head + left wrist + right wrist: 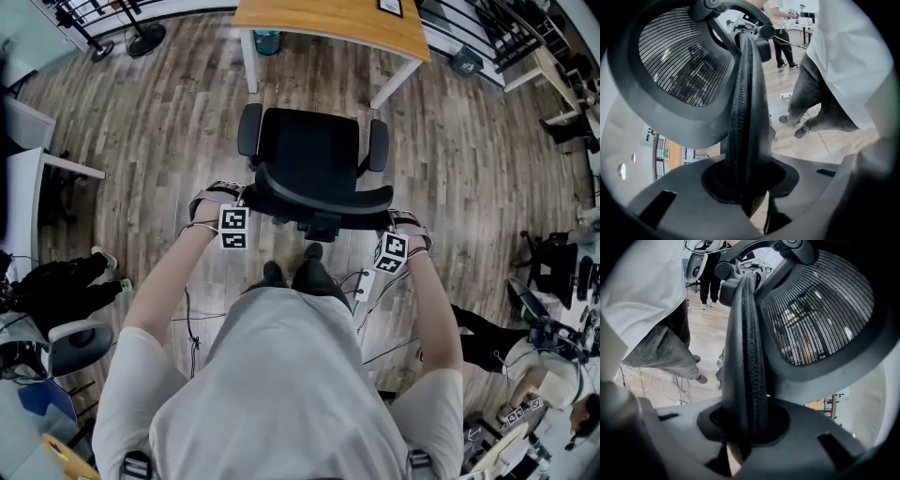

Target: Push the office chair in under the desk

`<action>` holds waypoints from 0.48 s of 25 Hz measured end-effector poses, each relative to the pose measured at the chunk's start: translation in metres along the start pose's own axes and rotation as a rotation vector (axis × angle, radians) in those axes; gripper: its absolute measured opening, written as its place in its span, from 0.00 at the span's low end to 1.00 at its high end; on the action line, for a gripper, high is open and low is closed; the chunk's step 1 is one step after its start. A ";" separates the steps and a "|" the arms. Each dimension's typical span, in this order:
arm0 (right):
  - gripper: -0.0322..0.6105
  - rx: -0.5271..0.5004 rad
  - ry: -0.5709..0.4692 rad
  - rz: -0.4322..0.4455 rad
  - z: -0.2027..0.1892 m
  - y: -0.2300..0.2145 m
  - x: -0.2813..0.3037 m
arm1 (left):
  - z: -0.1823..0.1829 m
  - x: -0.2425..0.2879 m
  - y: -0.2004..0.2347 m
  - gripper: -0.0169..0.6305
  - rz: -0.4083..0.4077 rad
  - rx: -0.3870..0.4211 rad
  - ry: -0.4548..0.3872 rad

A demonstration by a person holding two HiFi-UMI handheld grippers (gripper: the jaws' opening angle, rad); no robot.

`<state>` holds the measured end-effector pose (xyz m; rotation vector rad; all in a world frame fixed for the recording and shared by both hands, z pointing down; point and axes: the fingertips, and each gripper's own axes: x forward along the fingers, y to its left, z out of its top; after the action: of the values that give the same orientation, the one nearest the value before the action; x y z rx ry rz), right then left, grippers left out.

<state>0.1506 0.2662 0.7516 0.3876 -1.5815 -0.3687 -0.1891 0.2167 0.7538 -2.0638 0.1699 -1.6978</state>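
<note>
Your left gripper (242,202) is clenched on the left end of the office chair's (314,155) padded backrest rim (745,117), and your right gripper (394,225) on the right end. The chair stands near of the desk (328,23). It is likely heavy and prone to swivel, so push evenly.

- Head view: from your head you look steeply down past your own shoulders onto the office chair (314,155) and the wooden floor (169,112); the surface (328,23) sits at the top edge.
- Left gripper view: very close, facing along the backrest rim (745,117), which fills the centre; mesh (679,61) at left.
- Right gripper view: equally close, mirrored; the same rim central, mesh at right.
- Shared: all three show that rim; both gripper views catch your trousers (820,93).
</note>
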 end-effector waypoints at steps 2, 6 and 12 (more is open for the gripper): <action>0.16 -0.002 0.001 0.000 0.004 -0.005 0.002 | -0.004 0.000 0.002 0.15 -0.009 0.003 -0.011; 0.16 -0.005 -0.006 0.001 0.005 -0.006 0.004 | -0.005 0.003 0.004 0.14 -0.012 0.002 -0.024; 0.16 -0.007 -0.009 -0.007 -0.001 -0.019 0.013 | -0.003 0.010 0.017 0.15 0.002 -0.017 -0.018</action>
<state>0.1512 0.2437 0.7540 0.3873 -1.5876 -0.3818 -0.1864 0.1965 0.7562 -2.0896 0.1807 -1.6820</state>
